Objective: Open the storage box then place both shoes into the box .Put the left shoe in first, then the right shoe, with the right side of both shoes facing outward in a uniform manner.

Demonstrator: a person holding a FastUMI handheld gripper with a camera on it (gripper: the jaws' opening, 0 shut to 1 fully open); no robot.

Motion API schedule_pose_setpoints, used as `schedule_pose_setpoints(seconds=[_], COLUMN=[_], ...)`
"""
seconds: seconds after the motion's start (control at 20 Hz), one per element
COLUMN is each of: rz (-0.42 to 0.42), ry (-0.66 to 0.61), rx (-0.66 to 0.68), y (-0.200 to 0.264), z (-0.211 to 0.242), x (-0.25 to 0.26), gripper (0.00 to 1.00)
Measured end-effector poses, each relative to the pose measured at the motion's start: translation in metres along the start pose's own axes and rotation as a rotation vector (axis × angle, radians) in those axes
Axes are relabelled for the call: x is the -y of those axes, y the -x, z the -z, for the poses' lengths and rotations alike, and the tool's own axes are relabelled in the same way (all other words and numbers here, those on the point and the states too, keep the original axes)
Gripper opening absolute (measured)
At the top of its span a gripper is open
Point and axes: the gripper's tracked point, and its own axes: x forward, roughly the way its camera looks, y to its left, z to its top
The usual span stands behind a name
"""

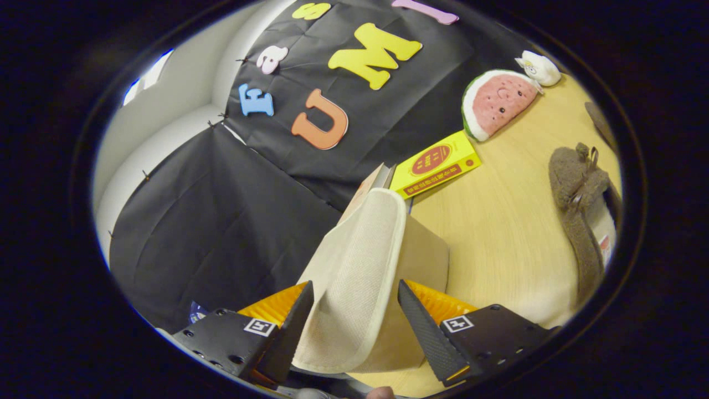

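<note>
Gripper (355,318) with its fingers spread apart, a cream shoe (354,277) between them, contact with the pads unclear. Brown shoe (581,210) lies on the table (498,233) beyond the right finger; storage box (424,257) sits just ahead, behind the cream shoe.

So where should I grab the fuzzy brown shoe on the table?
Probably across its narrow middle, behind the bow, coming from above: the brown shoe lies lengthwise on the table, so its long fuzzy sides suit two fingers. The gripper has its fingers either side of a cream sole.
</note>
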Motion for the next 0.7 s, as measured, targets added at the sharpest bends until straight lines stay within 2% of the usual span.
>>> schedule_pose_setpoints(seconds=[0.1,0.2,0.25,0.4,0.7], rz=[-0.017,-0.047,-0.061,-0.076,-0.116], ry=[0.032,0.061,0.084,0.149,0.356], rx=[0.036,0.066,0.085,0.109,0.12], y=[0.005,0.013,0.015,0.018,0.02], z=[-0.01,-0.019,-0.024,-0.034,-0.042], x=[-0.011,-0.025,-0.031,-0.048,-0.104], gripper=[0.92,0.75,0.75,0.47,0.48])
